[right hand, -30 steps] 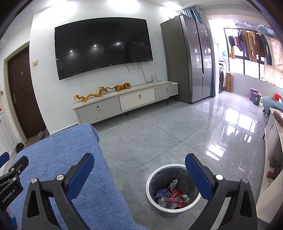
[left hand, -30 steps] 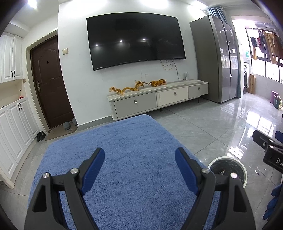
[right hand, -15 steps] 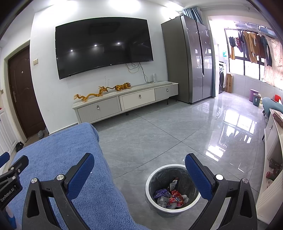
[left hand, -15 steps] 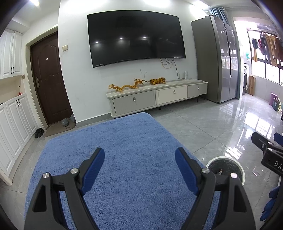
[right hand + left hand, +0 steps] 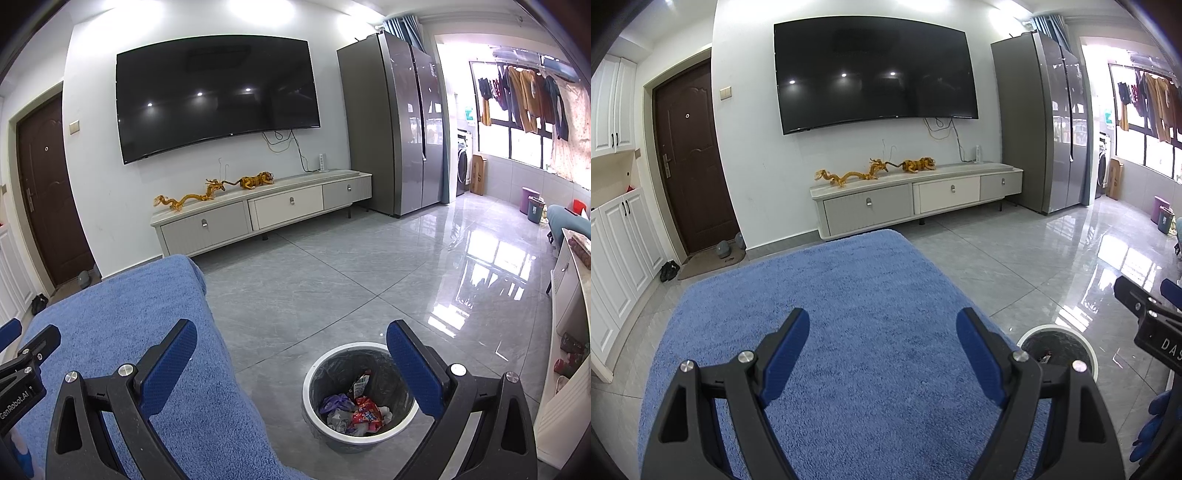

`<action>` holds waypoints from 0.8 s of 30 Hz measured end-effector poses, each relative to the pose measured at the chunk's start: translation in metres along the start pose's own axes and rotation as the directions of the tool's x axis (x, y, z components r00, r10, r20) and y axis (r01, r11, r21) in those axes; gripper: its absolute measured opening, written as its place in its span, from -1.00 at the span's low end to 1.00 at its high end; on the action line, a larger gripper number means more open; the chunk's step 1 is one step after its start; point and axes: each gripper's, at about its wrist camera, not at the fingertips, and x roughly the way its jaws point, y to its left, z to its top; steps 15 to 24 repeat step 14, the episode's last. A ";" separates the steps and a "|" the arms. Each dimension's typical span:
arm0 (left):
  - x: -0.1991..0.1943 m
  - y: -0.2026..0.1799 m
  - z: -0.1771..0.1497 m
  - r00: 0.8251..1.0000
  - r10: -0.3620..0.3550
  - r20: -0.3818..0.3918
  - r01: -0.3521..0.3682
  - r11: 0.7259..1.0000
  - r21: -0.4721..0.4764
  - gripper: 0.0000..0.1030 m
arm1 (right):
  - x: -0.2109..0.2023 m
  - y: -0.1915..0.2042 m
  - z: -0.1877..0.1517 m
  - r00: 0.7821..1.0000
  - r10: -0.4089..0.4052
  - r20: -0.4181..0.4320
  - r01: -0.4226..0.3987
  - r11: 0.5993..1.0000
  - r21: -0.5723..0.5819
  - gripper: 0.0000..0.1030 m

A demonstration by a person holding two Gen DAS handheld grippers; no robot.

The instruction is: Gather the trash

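The left gripper (image 5: pixel 882 354) is spread wide and empty above one blue cloth-covered surface (image 5: pixel 849 295). The right gripper (image 5: pixel 291 360) is likewise wide apart and empty; one trash bin (image 5: pixel 314 373) sits just below it, holding several crumpled wrappers (image 5: pixel 354 406).

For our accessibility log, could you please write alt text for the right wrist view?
The open, empty right gripper hovers above a lined trash bin holding crumpled wrappers on grey tile. A blue towel-covered surface lies left; a wall television hangs behind.
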 end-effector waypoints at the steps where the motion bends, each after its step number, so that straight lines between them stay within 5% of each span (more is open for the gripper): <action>1: 0.000 0.000 0.000 1.000 0.000 -0.001 0.000 1.000 -0.001 0.57 | 0.001 0.000 0.000 1.000 0.000 0.000 0.000 1.000 0.000 1.00; 24: -0.001 0.001 0.001 1.000 -0.003 -0.003 0.003 1.000 -0.008 0.57 | 0.002 0.000 0.000 1.000 0.001 0.000 -0.001 1.000 -0.002 1.00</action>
